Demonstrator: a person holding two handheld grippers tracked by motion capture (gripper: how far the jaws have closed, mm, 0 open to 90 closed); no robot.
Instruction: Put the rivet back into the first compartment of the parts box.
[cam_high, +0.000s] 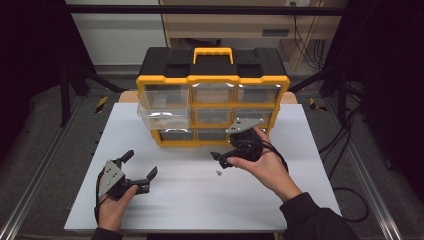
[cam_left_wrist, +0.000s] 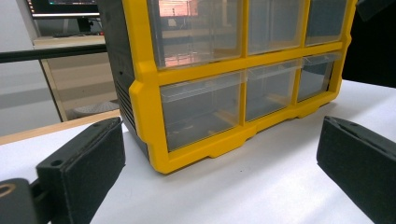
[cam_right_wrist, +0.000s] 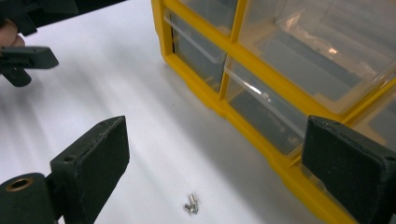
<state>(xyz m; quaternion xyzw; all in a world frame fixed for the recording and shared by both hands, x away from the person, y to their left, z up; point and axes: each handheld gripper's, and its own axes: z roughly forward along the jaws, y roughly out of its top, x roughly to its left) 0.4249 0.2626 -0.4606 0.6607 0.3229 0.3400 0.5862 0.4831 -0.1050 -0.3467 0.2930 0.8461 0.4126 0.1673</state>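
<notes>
From above, a white table (cam_high: 150, 210) holds a yellow-framed black organiser with clear plastic drawers (cam_high: 212, 97), its middle-left drawer (cam_high: 162, 116) pulled out, and small silver screws (cam_high: 218, 173) (loose) just before it. The left gripper (cam_left_wrist: 219, 163) is spread wide, empty, facing the bottom drawers. The right gripper (cam_right_wrist: 215, 168), jaws apart, hovers over the screws; pinching them seems next.
</notes>
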